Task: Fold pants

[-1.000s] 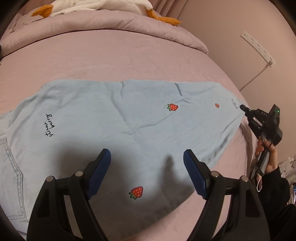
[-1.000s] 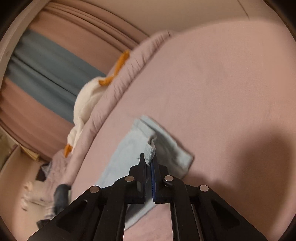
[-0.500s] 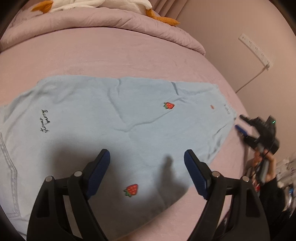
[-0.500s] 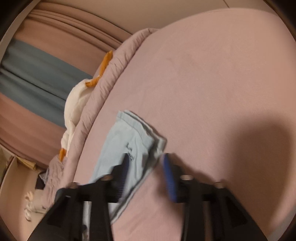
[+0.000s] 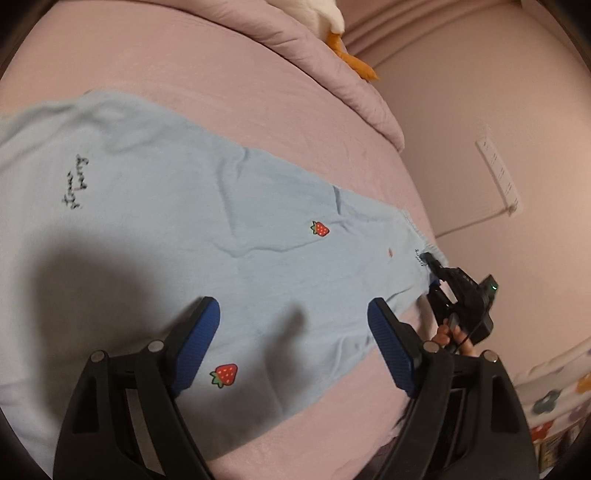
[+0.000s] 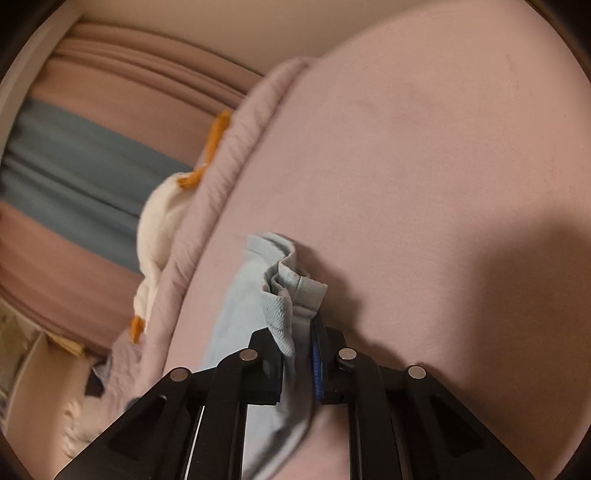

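Light blue pants (image 5: 184, 229) with small strawberry patches lie flat along the pink bed. My left gripper (image 5: 293, 334) hovers open and empty above the middle of the leg, jaws wide apart. My right gripper (image 6: 301, 350) is shut on the pants' hem (image 6: 295, 291), which bunches up between its blue pads. In the left wrist view the right gripper (image 5: 430, 269) sits at the far hem end of the pants, held by a hand.
A folded pink duvet (image 5: 325, 48) with a white and orange plush toy (image 5: 332, 22) lies along the bed's far side. A wall with a power strip (image 5: 498, 173) stands close to the right. Curtains (image 6: 74, 158) hang behind the bed.
My right gripper opened half a second ago and has now closed on the hem again, bunching it. My left gripper has shifted, staying open above the leg.
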`<action>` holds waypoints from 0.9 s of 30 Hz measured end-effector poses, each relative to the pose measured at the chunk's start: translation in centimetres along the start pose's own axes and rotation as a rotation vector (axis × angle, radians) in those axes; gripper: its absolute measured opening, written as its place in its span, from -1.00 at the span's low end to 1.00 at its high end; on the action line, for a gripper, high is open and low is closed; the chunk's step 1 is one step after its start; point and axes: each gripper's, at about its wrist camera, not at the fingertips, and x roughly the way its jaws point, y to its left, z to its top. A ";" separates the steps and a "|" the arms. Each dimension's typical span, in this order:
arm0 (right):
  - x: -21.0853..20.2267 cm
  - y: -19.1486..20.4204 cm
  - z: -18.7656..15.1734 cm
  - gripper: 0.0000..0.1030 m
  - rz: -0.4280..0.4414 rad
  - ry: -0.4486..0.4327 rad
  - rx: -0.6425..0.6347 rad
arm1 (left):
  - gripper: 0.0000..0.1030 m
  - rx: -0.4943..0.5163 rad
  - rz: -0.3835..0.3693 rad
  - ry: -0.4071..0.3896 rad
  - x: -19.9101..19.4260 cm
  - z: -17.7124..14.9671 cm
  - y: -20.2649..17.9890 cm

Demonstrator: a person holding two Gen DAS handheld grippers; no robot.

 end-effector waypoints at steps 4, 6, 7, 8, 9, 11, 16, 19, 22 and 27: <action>-1.1 9.3 -2.2 -0.73 0.032 -0.007 -0.364 | 0.60 -0.067 -0.075 -0.016 -0.9 0.2 0.5; -1.1 13.3 -4.6 -0.73 0.035 0.008 -0.534 | 0.60 -0.118 -0.146 -0.020 -1.1 0.2 0.9; -1.1 15.4 -6.4 -0.73 0.031 0.015 -0.632 | 0.60 -0.152 -0.189 -0.023 -1.4 0.2 1.1; -1.1 17.4 -8.6 -0.73 0.038 0.027 -0.732 | 0.60 -0.182 -0.226 -0.025 -1.4 0.1 1.4; -1.0 19.1 -11.2 -0.73 0.048 0.043 -0.831 | 0.60 -0.204 -0.252 -0.026 -1.5 0.1 1.6; -0.7 20.9 -15.3 -0.73 0.061 0.072 -0.955 | 0.67 -0.255 -0.315 -0.024 -1.4 0.2 1.8; 0.9 22.3 -24.7 -0.73 0.148 0.178 -1.143 | 0.79 -0.335 -0.396 0.010 0.0 0.6 2.1; 2.1 22.7 -27.7 -0.73 0.149 0.229 -1.209 | 0.67 -0.344 -0.405 -0.016 -0.1 1.3 1.8; 2.3 23.2 -28.3 -0.73 0.129 0.217 -1.231 | -0.46 -0.298 -0.323 -0.041 -0.6 2.1 1.4; 1.2 22.7 -28.0 -0.73 0.166 0.223 -1.192 | -0.70 -0.156 -0.224 -0.100 -2.8 2.7 0.7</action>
